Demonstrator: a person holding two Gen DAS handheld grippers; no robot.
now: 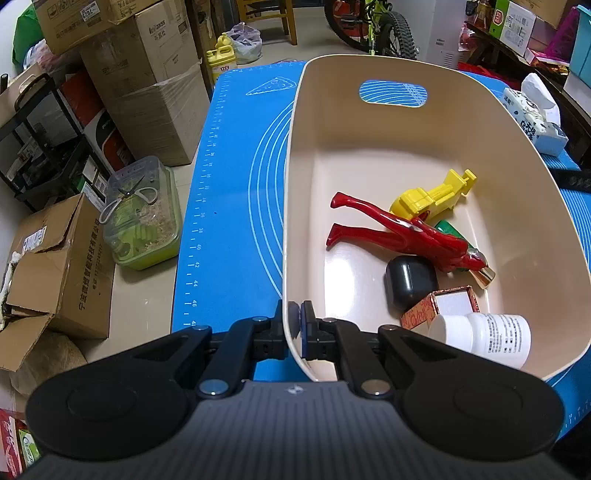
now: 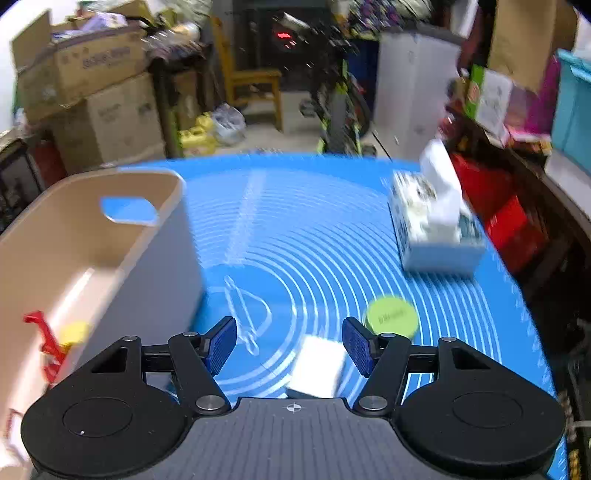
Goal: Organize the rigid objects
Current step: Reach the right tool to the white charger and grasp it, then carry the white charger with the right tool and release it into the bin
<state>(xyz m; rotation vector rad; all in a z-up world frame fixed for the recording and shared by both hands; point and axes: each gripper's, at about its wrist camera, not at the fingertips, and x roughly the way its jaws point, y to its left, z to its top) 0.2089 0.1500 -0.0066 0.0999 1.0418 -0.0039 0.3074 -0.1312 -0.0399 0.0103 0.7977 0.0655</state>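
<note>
My left gripper (image 1: 300,317) is shut on the near left rim of a beige plastic bin (image 1: 295,206). The bin holds a red figure (image 1: 402,234), a yellow toy (image 1: 432,197), a black case (image 1: 410,282), a small patterned open box (image 1: 443,304), a white bottle (image 1: 487,338) and a green item (image 1: 452,230). My right gripper (image 2: 290,345) is open and empty above the blue mat (image 2: 314,229). A small white box (image 2: 317,367) lies between its fingers near the palm. A green round lid (image 2: 391,315) lies just right of them. The bin (image 2: 140,258) stands to its left.
A tissue pack (image 2: 432,221) sits on the mat at the far right, also in the left wrist view (image 1: 535,114). Cardboard boxes (image 1: 147,81), a green container with scissors (image 1: 144,218) and a bicycle (image 1: 376,22) stand on the floor beyond the table edge.
</note>
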